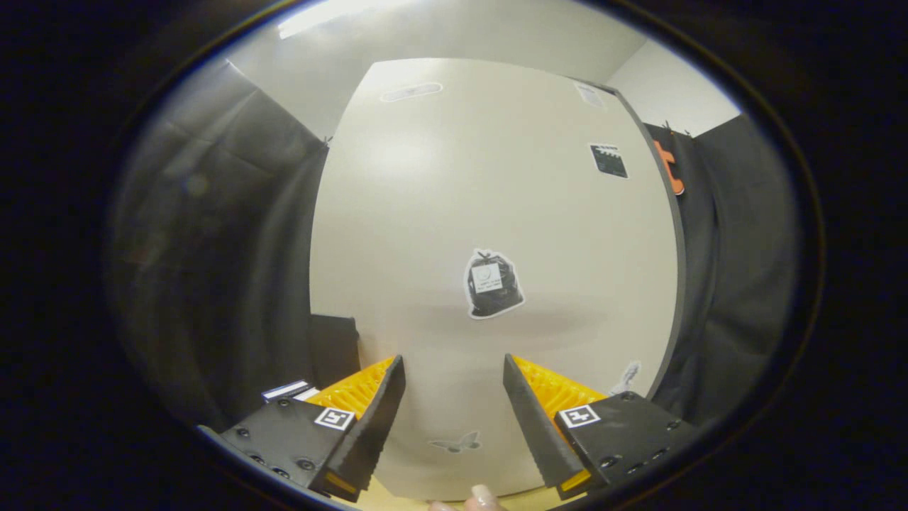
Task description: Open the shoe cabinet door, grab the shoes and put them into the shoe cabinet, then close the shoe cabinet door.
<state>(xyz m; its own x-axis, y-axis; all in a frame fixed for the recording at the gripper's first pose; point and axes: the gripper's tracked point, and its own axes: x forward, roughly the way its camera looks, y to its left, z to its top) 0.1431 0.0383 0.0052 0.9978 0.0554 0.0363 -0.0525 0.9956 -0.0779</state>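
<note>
Claw (454,387) stands wide, holding nothing, aimed squarely at the pale shoe cabinet door (440,213), which lies just ahead of the fingers, apparently closed. A sticker (492,284) sits mid-door. Likely lining up for the opening step; handle not discernible.

The cabinet door (496,213) stands just beyond the parted tool (454,372), cloth walls (234,248) flanking it.
</note>
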